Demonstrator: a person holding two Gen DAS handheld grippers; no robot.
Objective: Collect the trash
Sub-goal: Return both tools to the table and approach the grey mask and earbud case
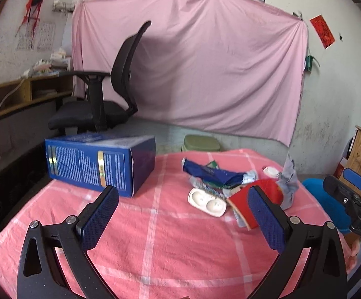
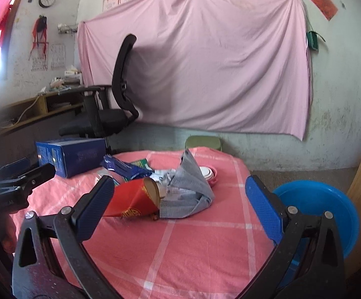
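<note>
Item: trash heap on the pink checked tablecloth (image 2: 180, 244), taken as landmark.

- Red paper carton (image 2: 133, 203): lay on its side at the near edge of the heap, open end against a grey crumpled wrapper (image 2: 190, 194).
- Blue foil packet (image 1: 210, 173): behind the carton, in the heap's middle.
- White plastic tray (image 1: 206, 202): touching the heap's left side.
- Blue box (image 1: 98, 164): well left of the heap, apart from it.
- Blue basin (image 2: 330, 209): right of the heap, off the table edge; probably the collecting vessel, though its inside was not shown.
- Left gripper (image 1: 184, 220): tongs apart, empty, short of the heap.
- Right gripper (image 2: 179, 208): tongs apart, empty, framing the carton without touching.

Step judged: approach, nothing yet collected. Next move would call for advancing the right tongs around the carton and closing gently, since the carton looked crushable.
</note>
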